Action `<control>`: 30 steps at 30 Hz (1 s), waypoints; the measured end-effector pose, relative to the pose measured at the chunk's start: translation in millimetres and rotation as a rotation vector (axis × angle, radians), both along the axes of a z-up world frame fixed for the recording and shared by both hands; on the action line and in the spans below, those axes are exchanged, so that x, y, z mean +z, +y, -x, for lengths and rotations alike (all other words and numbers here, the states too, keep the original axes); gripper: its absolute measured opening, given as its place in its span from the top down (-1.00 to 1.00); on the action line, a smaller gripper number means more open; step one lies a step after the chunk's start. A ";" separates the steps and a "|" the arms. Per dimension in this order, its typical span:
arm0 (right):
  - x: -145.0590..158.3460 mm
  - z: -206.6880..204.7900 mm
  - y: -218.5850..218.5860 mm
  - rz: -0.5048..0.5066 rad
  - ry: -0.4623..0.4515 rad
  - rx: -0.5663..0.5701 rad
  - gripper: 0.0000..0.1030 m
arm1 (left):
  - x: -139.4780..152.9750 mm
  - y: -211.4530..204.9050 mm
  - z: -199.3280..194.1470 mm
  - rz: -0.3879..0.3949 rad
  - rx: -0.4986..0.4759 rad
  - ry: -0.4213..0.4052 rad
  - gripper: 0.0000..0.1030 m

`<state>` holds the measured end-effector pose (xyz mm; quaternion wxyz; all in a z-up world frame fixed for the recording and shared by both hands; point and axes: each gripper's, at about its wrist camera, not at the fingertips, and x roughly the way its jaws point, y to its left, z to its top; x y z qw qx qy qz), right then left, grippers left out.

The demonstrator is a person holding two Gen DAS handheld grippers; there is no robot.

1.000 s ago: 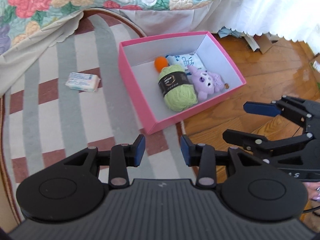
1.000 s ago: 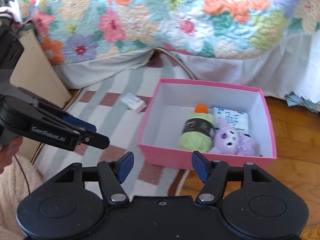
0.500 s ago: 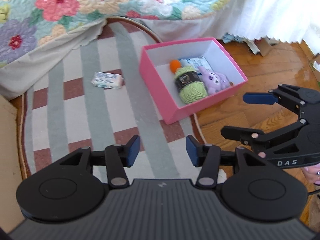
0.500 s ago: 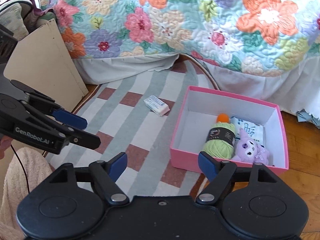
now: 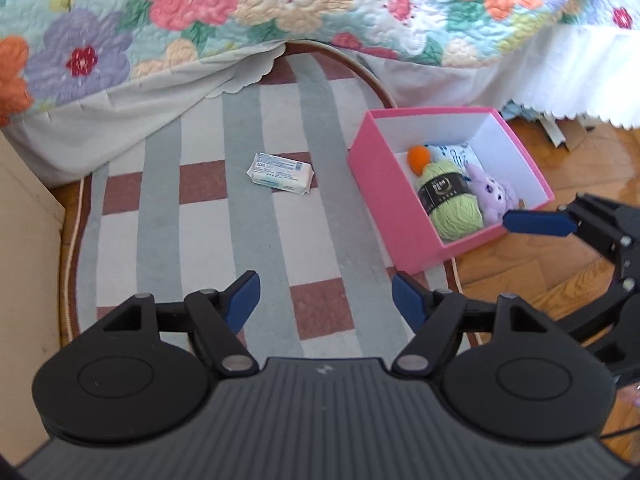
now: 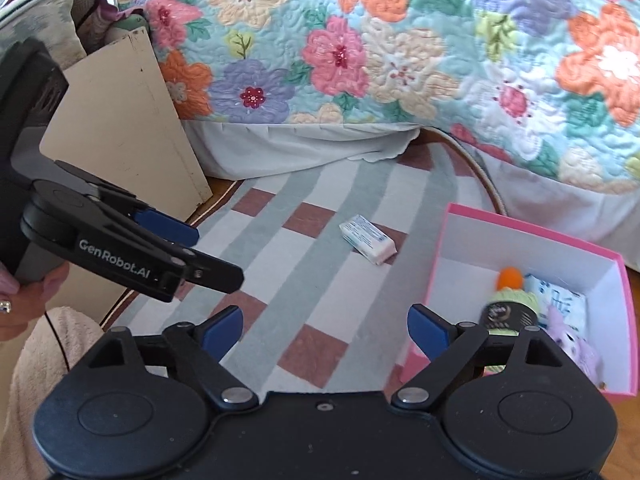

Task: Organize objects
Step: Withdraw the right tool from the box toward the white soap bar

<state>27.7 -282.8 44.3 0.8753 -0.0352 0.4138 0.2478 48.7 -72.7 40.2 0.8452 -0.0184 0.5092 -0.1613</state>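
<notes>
The pink box (image 5: 394,200) is taken as the landmark; it is being seen on the floor, straddling the edge of the striped rug (image 5: 200,216) and the wooden floor (image 5: 532,272), just in front of the bed's white skirt (image 5: 460,80). Inside the box a green yarn skein (image 5: 450,200) with a dark label is being shown lying, with an orange ball (image 5: 418,157) touching its far end, a purple plush toy (image 5: 496,196) just beside it and a white and blue packet (image 5: 452,152) behind them.

A white wrapped pack of tissues (image 5: 280,173) is being seen lying flat on the rug, outside the box, apart from its left wall and nearer the floral quilt (image 5: 240,8).

The left tool (image 5: 325,300) is being held above the rug, on the near side of the box; its jaws have just been opening and are being kept spread, with nothing between them. The right tool (image 6: 325,330) is being held likewise, near the box's front left corner, its jaws having just been opening, spread wide and empty. A beige board (image 6: 120,128) is being seen far left of the box.
</notes>
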 end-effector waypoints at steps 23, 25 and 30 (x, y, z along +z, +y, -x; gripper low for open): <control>-113.1 -71.5 77.8 0.038 -0.164 -0.065 -0.78 | -99.7 45.9 -100.7 0.028 0.042 -0.051 -0.64; -121.9 -79.7 80.3 0.020 -0.168 -0.095 -0.78 | -107.2 45.1 -110.4 0.027 0.029 -0.060 -0.64; -145.9 -101.5 87.6 0.000 -0.156 -0.154 -0.78 | -132.8 44.2 -135.6 0.027 0.011 -0.061 -0.61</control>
